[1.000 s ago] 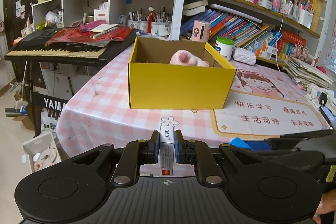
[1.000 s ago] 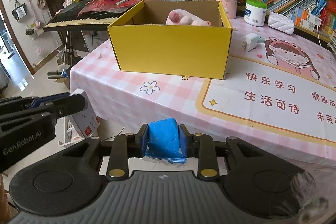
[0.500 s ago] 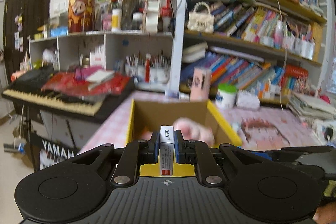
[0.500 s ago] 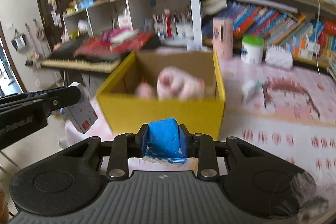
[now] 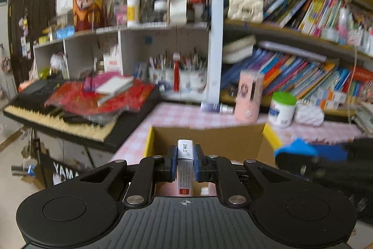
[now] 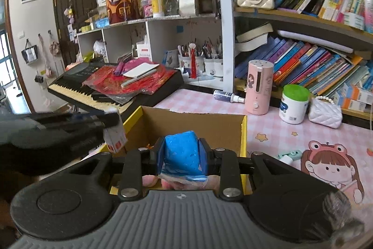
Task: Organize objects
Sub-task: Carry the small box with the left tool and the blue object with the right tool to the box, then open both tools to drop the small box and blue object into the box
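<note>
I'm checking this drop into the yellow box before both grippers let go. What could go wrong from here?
1. The left gripper and right gripper crowd the same yellow box; they could bump.
2. The small white box hangs near the left wall, so it might catch the rim.
3. The blue packet may land on the pink plush and sit unevenly.

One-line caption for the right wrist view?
Right claw holds a blue packet over the yellow cardboard box; left claw alongside.
</note>
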`<act>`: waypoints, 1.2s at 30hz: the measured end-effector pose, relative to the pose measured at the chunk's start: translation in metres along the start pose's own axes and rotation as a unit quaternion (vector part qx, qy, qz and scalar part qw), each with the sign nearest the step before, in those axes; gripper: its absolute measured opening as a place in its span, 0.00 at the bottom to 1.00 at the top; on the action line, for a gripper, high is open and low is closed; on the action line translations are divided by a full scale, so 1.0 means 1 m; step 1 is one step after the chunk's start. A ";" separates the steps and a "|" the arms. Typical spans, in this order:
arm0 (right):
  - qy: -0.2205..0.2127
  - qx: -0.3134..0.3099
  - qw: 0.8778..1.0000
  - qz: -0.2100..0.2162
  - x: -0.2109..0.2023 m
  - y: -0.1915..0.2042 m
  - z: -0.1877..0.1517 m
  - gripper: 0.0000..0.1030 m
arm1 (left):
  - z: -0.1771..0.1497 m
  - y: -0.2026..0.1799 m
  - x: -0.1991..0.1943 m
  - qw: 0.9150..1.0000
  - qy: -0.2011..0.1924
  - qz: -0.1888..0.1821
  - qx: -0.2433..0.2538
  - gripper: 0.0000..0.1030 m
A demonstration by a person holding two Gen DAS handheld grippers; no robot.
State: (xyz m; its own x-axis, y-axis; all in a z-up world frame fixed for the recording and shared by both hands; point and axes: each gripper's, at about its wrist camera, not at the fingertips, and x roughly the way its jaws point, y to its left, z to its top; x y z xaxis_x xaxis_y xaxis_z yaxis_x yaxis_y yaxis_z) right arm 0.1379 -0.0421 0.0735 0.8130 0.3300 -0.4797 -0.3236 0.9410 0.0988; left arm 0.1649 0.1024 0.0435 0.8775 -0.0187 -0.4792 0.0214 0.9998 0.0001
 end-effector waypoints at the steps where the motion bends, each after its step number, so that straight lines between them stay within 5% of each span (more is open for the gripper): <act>1: 0.003 -0.002 1.000 0.003 0.006 -0.002 0.001 0.27 | -0.004 -0.001 0.007 1.000 0.011 0.001 0.000 0.12; 16: 0.064 -0.024 0.997 0.039 0.069 -0.011 -0.007 0.27 | -0.048 -0.010 0.049 0.994 0.103 0.025 0.001 0.14; 25: 0.078 -0.034 0.995 0.055 0.089 -0.004 -0.009 0.27 | -0.044 -0.002 0.023 0.997 0.053 0.054 -0.010 0.21; 31: 0.063 -0.038 0.994 0.077 0.095 0.009 0.001 0.27 | -0.035 0.011 -0.002 0.994 0.005 0.105 -0.026 0.37; 36: 0.063 -0.073 0.990 0.100 0.106 0.029 0.009 0.27 | -0.033 0.021 -0.010 0.993 0.009 0.118 -0.028 0.37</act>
State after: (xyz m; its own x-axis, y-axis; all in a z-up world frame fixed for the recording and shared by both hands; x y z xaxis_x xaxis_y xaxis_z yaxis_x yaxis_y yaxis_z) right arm 0.2191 0.0214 0.0327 0.6615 0.4888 -0.5688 -0.5463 0.8337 0.0812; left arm 0.1407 0.1236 0.0190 0.8464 0.2158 -0.4868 -0.2112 0.9753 0.0652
